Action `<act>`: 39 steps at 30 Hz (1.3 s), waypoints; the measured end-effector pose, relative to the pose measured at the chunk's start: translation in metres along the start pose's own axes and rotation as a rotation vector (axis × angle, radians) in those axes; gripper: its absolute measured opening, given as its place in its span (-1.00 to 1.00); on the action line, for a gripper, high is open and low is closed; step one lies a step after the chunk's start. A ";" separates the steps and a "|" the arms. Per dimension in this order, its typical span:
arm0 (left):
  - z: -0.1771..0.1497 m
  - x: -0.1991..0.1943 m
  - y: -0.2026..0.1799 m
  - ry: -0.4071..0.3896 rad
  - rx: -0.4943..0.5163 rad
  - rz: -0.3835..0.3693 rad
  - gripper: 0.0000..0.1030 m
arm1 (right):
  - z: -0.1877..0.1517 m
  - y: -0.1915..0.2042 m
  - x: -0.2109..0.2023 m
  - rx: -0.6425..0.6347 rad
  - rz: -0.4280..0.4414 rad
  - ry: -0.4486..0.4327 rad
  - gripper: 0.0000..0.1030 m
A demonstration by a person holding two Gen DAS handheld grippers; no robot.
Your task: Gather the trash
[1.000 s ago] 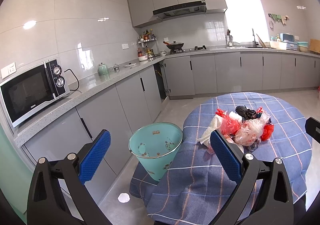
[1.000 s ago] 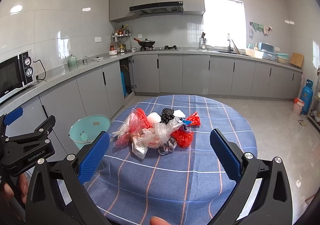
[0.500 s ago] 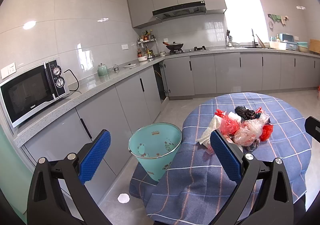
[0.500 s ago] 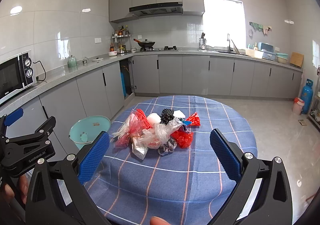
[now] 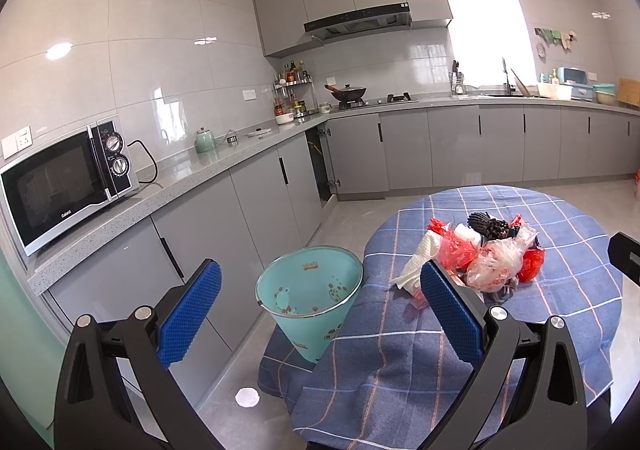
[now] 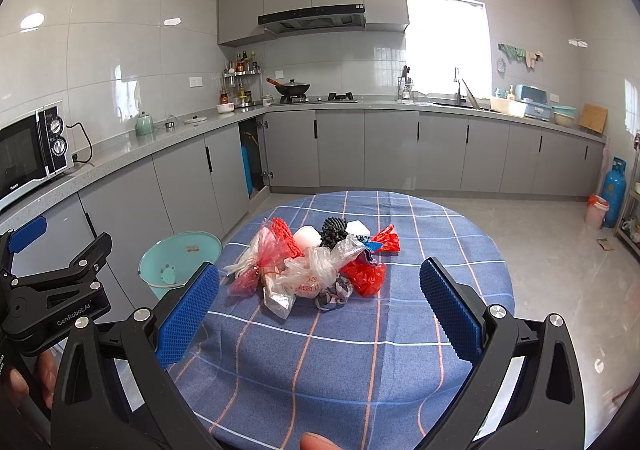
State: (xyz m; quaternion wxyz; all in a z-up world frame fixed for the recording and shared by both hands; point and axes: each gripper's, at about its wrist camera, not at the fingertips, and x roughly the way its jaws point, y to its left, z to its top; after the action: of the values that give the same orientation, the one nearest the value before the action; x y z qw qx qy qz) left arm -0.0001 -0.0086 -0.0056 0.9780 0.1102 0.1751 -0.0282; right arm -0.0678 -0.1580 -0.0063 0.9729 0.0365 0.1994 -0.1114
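Gaping, empty — two claws: left claw (image 5: 320, 310), right claw (image 6: 320, 310); one trash pile (image 6: 316, 266), one bin (image 5: 310, 300).

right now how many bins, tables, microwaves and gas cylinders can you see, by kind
bins: 1
tables: 1
microwaves: 1
gas cylinders: 1
total: 4
The trash pile on the table is too tangled to count piece by piece.

The left gripper (image 5: 320, 302) hangs wide open above a teal bin (image 5: 310, 296) standing just beside the blue checked table (image 5: 420, 362), where a trash pile (image 5: 480, 254) lies.
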 end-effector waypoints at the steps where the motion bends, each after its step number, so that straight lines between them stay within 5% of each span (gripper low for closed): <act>1: 0.000 0.000 0.000 0.001 0.000 0.000 0.90 | 0.000 0.000 0.000 0.001 0.000 0.001 0.92; 26: -0.002 0.001 -0.005 0.007 0.001 -0.005 0.90 | -0.001 -0.010 0.004 0.021 -0.001 0.002 0.92; 39: -0.022 0.068 -0.025 0.092 0.024 -0.075 0.89 | -0.026 -0.040 0.060 0.060 -0.063 0.093 0.91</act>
State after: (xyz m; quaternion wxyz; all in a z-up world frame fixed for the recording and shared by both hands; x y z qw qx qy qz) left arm 0.0535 -0.0288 -0.0544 0.9657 0.1167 0.2237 -0.0617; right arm -0.0327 -0.2059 -0.0549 0.9570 0.0647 0.2422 -0.1461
